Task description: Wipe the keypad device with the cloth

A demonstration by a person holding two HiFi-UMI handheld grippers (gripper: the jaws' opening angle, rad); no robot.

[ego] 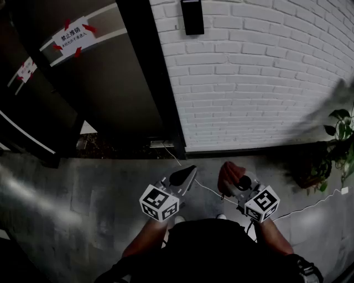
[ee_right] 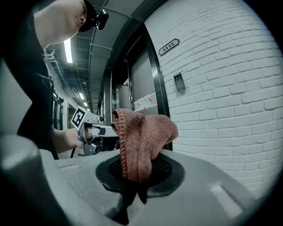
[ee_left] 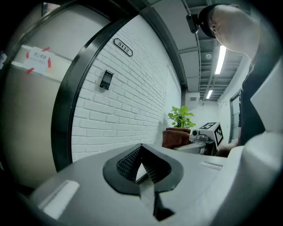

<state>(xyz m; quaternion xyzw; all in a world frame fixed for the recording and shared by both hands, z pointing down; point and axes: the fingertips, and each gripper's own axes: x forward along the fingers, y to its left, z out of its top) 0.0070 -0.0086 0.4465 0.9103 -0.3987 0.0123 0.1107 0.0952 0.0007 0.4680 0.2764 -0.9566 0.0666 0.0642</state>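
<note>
The keypad device [ego: 192, 16] is a small black box high on the white brick wall; it also shows in the left gripper view [ee_left: 106, 80] and the right gripper view [ee_right: 179, 82]. Both grippers are held low, far below it. My right gripper [ego: 231, 181] is shut on a reddish-brown cloth [ego: 229, 173], which bunches upward from the jaws [ee_right: 142, 134]. My left gripper [ego: 183, 177] is shut with nothing between its ribbed pads [ee_left: 130, 162]. The two grippers hang side by side, a short gap apart.
A dark door with a black frame [ego: 152, 77] stands left of the keypad, with a taped white sign [ego: 74, 37] on it. A potted plant [ego: 338, 138] sits at the right by the wall. A white cable [ego: 207, 189] runs over the grey floor.
</note>
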